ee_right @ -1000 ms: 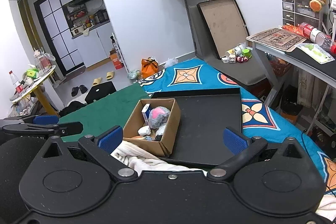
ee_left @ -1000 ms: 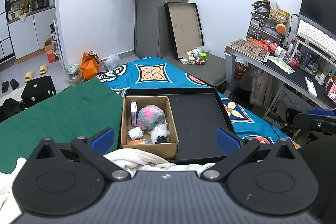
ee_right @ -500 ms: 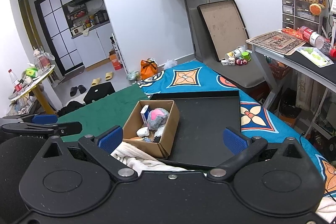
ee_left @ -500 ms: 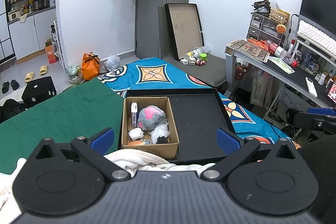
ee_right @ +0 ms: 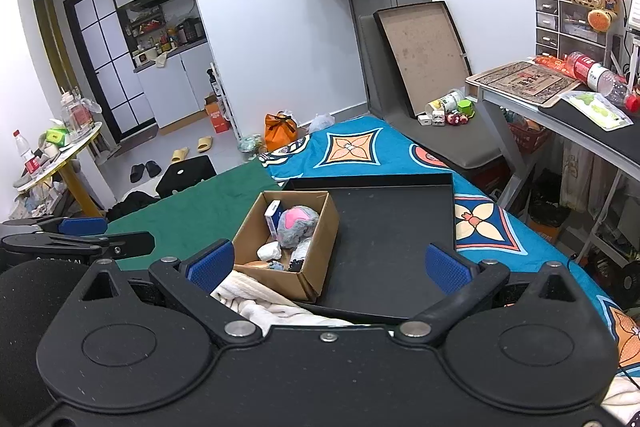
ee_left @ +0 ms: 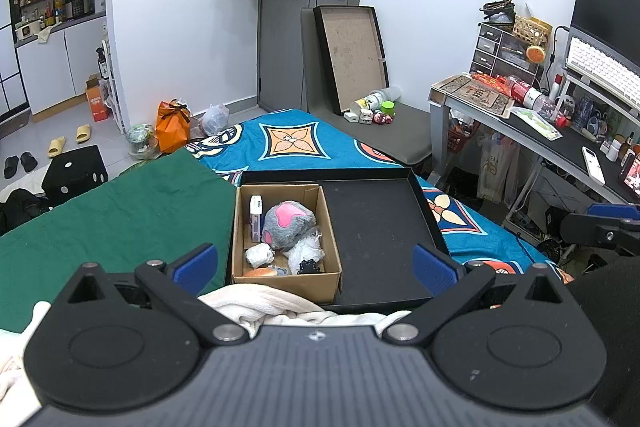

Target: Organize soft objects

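Looking along the left wrist view, you have the left gripper spread wide and holding nothing, its blue pads framing the cardboard box that sits in the left part of the black tray on the bed. Inside the box lie the soft things: a grey and pink plush near the middle, a white crumpled piece in front of it, a clear plastic bag, a small black item, and a blue and white carton upright against the left wall. The right part of the tray is bare. A cream towel is bunched just below the box, close under the fingers.

From the right wrist view, your right gripper is likewise released and empty, aimed over the same box from a slight angle, with the plush showing above the rim and the towel against the near corner. The left tool's side is visible at the far left.

This layout fits either items waiting to be sorted out of the box or items already gathered into it, so judge that before you commit. Whatever you grip, come down from above, take the plush by its bulk, not by an edge, and keep clear of the cardboard walls so the light box does not drag or tip.
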